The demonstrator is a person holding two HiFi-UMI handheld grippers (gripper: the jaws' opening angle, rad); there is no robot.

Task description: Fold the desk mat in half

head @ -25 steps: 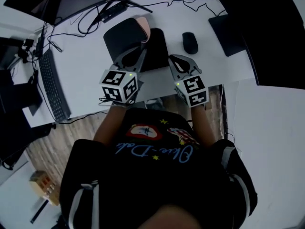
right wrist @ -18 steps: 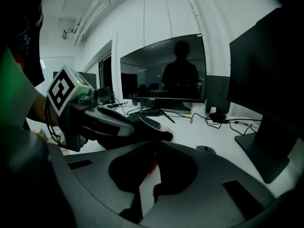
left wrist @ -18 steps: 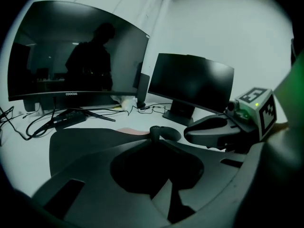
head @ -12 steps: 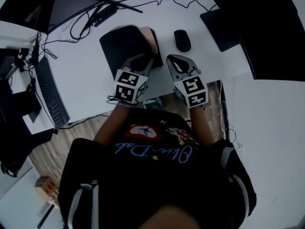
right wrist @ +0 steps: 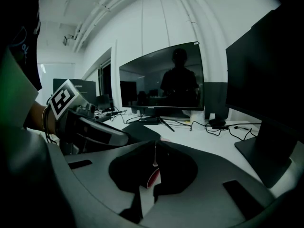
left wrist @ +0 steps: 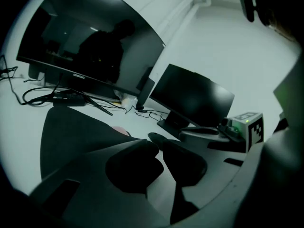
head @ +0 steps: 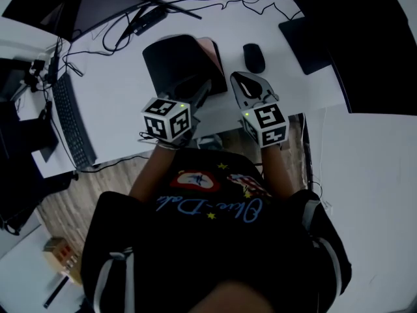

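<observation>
The black desk mat (head: 176, 62) lies folded on the white desk, with a strip of its pink underside (head: 215, 54) showing along its right edge. My left gripper (head: 204, 87) hovers at the mat's near right corner. Its jaws are opening, and only bare desk shows in the gap between them (left wrist: 159, 145). The mat (left wrist: 71, 132) stretches away to the left ahead of it. My right gripper (head: 240, 79) is shut and empty, just right of the mat and near the desk's front edge. Its pads meet in the right gripper view (right wrist: 155, 146), with the mat (right wrist: 142, 131) beyond.
A black mouse (head: 253, 58) sits right of the mat, and a dark pad (head: 306, 34) lies further right. A keyboard (head: 71, 119) runs along the left side. Cables (head: 130, 21) trail behind the mat, in front of the monitors (right wrist: 161, 80). The desk's front edge (head: 215, 134) is just under the grippers.
The left gripper has drawn back from the mat's near edge and its jaws have parted. The folded flap has settled flatter. The right gripper has hardly moved.
</observation>
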